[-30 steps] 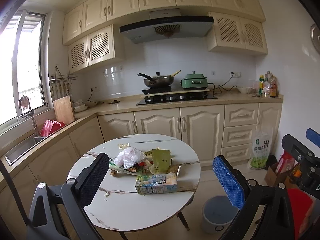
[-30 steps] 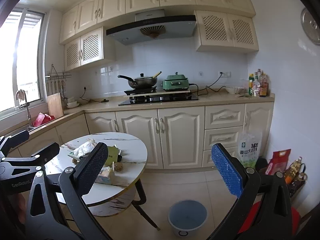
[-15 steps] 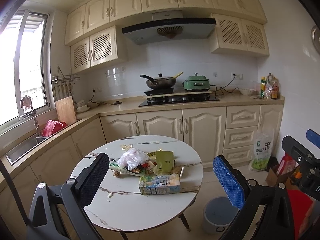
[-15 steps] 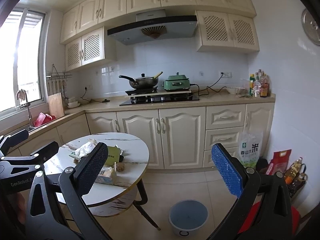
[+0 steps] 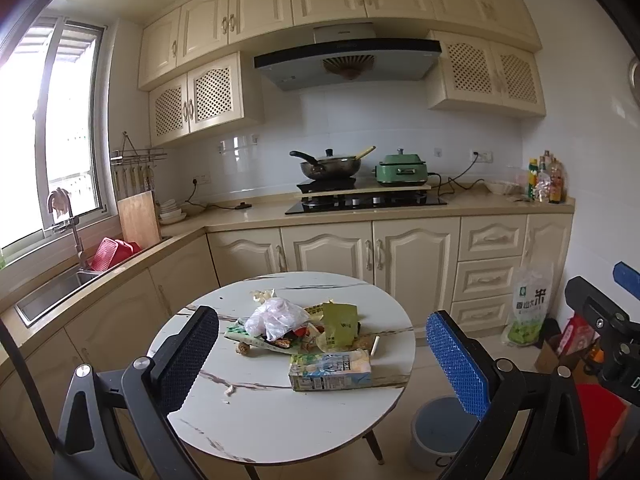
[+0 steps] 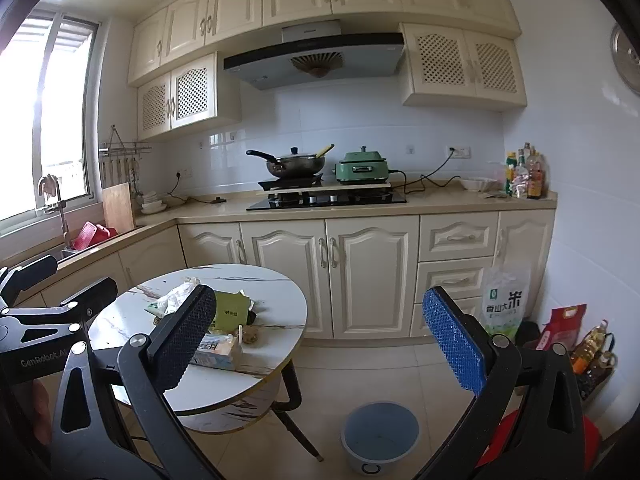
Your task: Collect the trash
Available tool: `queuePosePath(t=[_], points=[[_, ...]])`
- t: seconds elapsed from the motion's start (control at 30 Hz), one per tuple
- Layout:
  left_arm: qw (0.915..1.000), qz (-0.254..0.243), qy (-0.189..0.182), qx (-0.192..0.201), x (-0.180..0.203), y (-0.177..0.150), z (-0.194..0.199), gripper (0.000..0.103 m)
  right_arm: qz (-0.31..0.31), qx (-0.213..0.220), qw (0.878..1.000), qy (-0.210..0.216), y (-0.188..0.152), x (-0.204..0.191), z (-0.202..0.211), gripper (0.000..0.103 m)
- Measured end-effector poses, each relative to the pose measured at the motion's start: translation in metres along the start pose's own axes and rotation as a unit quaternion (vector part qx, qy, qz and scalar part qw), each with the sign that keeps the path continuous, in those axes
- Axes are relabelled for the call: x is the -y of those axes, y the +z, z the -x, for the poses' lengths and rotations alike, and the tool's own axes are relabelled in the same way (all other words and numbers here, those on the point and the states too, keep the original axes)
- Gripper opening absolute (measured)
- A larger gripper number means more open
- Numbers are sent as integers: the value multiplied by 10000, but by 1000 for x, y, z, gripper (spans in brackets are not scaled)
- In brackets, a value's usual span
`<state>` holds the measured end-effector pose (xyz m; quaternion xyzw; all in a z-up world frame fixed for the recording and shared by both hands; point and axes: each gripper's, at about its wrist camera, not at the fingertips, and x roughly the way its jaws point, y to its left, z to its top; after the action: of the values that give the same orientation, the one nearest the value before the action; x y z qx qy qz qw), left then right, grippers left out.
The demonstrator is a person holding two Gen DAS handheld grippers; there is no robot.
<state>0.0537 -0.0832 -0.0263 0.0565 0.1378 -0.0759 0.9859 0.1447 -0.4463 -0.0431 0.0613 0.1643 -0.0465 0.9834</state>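
Cream kitchen cabinets are wrapping the room, and a round white marble-patterned surface (image 5: 280, 412) is standing in front of them on dark legs. Nearest the left wrist camera, the left gripper (image 5: 324, 360) is hovering above the near edge of the surface with its jaws spread wide and nothing between them, one pad black, the other blue. The right gripper (image 6: 320, 340) is hanging off to the side over the tiled floor, its jaws likewise gaping wide and empty.

Just past the left gripper, a flattened pale-blue and white milk carton (image 5: 330, 370) is lying on its side near the edge of the surface. Behind it the trash pile (image 5: 296, 330) is sitting at about the middle: a crumpled clear plastic bag (image 5: 276, 316) is resting on top of a printed wrapper, an olive-green pouch (image 5: 339, 326) is leaning just beside it, and dark food scraps are showing between them. A small stick (image 5: 375, 346) is lying near the carton, and crumbs are scattered toward the front.

On the floor beside the surface, a grey-blue bin (image 6: 380, 436) is standing open. Farther back, a wok (image 5: 330, 166) and a green cooker (image 5: 402, 168) are sitting on the stove, and a rice bag (image 5: 530, 304) is leaning against the drawers.
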Motion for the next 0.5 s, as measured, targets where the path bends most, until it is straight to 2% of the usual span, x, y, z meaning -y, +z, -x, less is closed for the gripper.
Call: queuePosePath(t=[0.5], points=[[10000,37,-6,-47,-5,7,-1,102,13,97,9999,80,0,-4,3,103]])
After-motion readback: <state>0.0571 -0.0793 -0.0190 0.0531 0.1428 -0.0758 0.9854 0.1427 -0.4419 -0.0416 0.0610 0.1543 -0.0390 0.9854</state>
